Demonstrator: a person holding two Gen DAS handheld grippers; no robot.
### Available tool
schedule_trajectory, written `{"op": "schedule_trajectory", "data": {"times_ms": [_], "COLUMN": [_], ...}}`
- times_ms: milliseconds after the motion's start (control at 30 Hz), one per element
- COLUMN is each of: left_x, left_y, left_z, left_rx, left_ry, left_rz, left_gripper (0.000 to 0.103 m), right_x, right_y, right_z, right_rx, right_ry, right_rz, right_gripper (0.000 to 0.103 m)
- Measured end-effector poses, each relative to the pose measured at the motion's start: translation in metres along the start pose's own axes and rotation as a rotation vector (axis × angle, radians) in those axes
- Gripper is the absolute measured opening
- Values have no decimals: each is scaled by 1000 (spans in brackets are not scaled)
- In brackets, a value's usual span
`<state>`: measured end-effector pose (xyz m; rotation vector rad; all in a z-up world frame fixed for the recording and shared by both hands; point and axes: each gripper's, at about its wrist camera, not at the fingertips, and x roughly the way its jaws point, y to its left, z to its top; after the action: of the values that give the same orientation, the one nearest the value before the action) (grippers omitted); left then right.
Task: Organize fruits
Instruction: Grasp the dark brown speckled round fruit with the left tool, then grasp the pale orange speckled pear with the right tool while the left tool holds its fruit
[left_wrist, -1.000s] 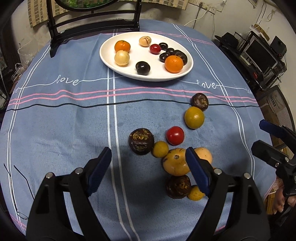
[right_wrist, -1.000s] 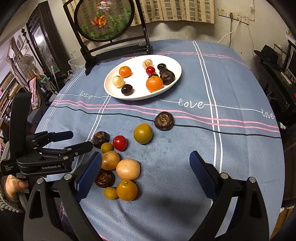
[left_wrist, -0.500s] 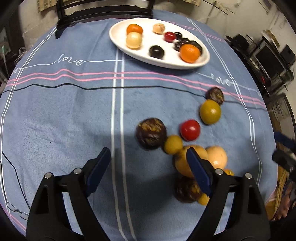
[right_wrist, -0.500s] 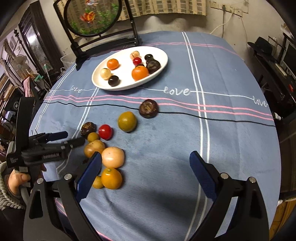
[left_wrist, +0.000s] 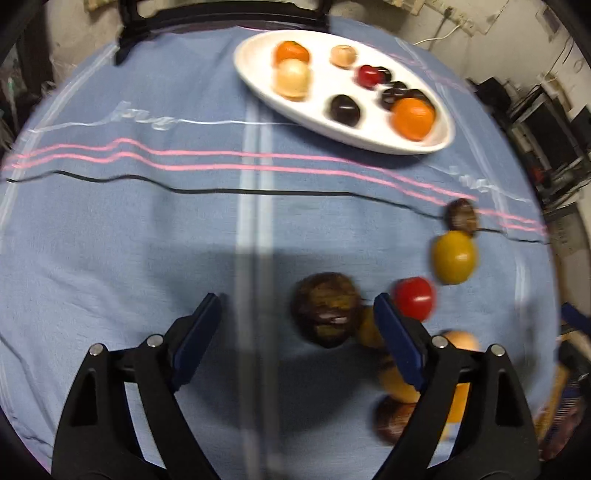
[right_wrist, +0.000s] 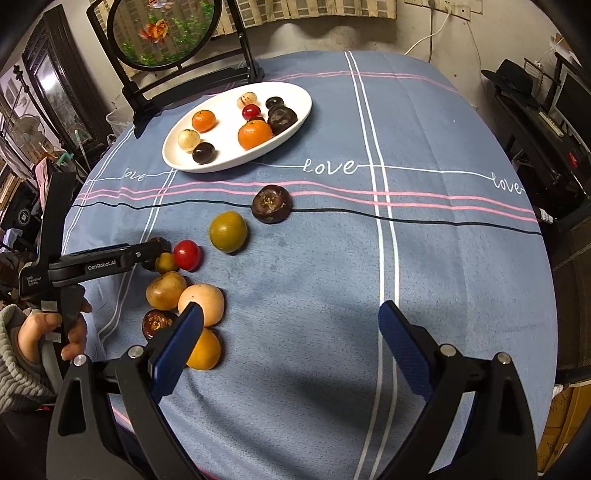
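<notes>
**Left jaws opening over the dark fruit**

Over the blue striped tablecloth (right_wrist: 443, 258) our left gripper (left_wrist: 297, 314) is opening its jaws, nothing gripped; the dark brown wrinkled round fruit (left_wrist: 327, 309) lies between them, off toward the right finger, untouched. Our right gripper (right_wrist: 291, 328) hangs spread wide and empty. Loose fruits cluster beside it; others sit on the white oval plate (right_wrist: 295, 94).
</notes>
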<state>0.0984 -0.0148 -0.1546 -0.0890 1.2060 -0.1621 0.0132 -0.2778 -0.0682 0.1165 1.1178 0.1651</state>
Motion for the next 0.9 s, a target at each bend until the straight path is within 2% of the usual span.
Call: {"op": "schedule_trajectory", "data": {"times_ms": [133,233,300,400,467,700,767,900], "left_x": [-8,-10,-10,-5,-2,0,-1,-3], "left_y": [31,38,33,23,13,10,9,10], "left_z": [-5,-7,-7,-6,-4,-5,-7,-11], "left_rx": [-33,-33,-21,-6,21,63,76,67], "left_ry": [1,0,-13,-15,-15,-25,-36,-49], "left_rz": [22,8,7,-15,-18,-20,-17,-17], "left_gripper": [87,84,82,74,65,55,44,43], "right_x": [2,5,8,10,10,10,10,10], "right_y": [0,1,3,9,10,2,2,5], "right_z": [1,1,2,3,3,2,2,1], "right_rx": [5,8,4,-17,-27,6,9,-2], "right_ry": [2,11,18,24,26,27,30,31], "right_rz": [-1,5,10,12,10,3,7,15], "right_gripper": [96,96,96,96,96,96,96,96]}}
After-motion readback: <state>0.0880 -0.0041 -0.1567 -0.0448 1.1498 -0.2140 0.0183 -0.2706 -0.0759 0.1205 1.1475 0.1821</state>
